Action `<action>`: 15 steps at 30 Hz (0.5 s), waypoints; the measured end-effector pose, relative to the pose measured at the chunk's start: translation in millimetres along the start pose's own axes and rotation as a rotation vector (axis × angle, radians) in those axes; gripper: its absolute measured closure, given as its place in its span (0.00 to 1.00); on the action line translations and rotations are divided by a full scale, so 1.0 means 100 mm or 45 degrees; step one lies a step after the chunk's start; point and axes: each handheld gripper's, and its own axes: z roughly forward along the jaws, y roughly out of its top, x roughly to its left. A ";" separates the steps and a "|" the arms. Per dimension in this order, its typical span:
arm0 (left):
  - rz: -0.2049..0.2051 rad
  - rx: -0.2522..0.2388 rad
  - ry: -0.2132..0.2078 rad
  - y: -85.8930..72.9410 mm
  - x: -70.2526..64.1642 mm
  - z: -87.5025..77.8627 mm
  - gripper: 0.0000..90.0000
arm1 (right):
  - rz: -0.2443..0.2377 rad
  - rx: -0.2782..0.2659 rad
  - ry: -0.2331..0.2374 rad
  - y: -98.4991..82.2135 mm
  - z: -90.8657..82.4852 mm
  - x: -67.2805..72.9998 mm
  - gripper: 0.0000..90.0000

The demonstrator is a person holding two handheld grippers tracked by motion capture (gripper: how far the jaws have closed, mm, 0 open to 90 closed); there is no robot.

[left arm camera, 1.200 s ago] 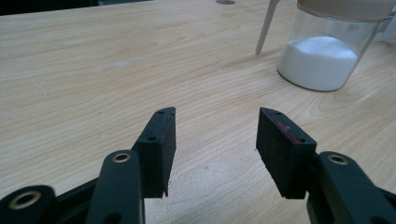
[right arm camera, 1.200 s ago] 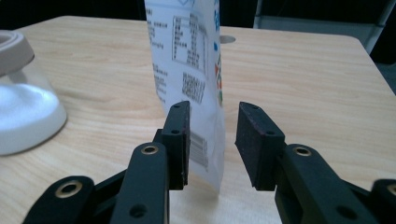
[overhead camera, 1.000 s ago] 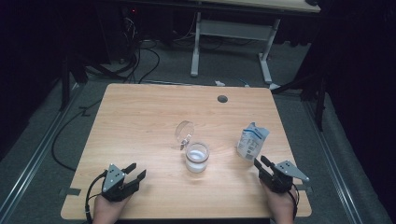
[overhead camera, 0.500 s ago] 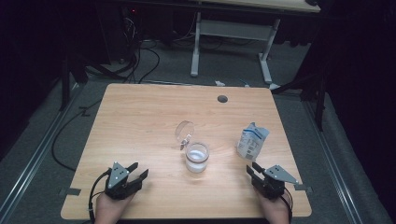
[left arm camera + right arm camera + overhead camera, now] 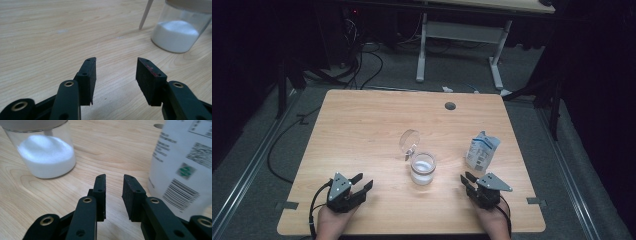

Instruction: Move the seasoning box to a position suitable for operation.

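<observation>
While nothing lay between them, the right gripper (image 5: pixel 474 183) had just been narrowing its jaws to a slim gap, having drawn back from the pouch (image 5: pixel 482 151) toward the near edge. Left gripper (image 5: pixel 361 184): jaws spread, empty, near left. Jar (image 5: pixel 422 169) of white powder: centre, lid (image 5: pixel 410 140) leaning behind it. Pouch: upright, right of jar, released. Table (image 5: pixel 362 120): wood.
</observation>
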 end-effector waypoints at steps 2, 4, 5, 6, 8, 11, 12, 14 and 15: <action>-0.006 -0.005 -0.002 0.02 -0.01 0.00 0.57 | -0.003 0.002 0.014 0.01 0.03 0.02 0.81; -0.011 -0.003 -0.010 0.03 -0.03 0.00 0.57 | -0.015 0.008 0.021 0.01 0.05 0.05 0.80; -0.013 -0.004 -0.014 0.03 -0.04 0.01 0.57 | -0.016 0.009 0.030 0.01 0.06 0.06 0.80; -0.010 0.000 -0.017 0.04 -0.05 0.02 0.57 | -0.026 0.013 0.034 0.02 0.07 0.08 0.80; 0.000 0.006 -0.011 0.04 -0.07 0.03 0.57 | -0.039 0.016 0.044 0.03 0.07 0.11 0.80; 0.008 0.015 -0.017 0.06 -0.10 0.06 0.57 | -0.046 0.004 0.058 0.04 0.07 0.13 0.80; 0.009 0.016 -0.016 0.06 -0.11 0.08 0.57 | -0.049 0.004 0.058 0.05 0.07 0.14 0.80; 0.004 0.019 -0.030 0.07 -0.12 0.10 0.57 | -0.058 0.001 0.068 0.07 0.09 0.16 0.80; 0.008 0.023 -0.026 0.07 -0.12 0.11 0.57 | -0.058 0.004 0.070 0.07 0.10 0.17 0.80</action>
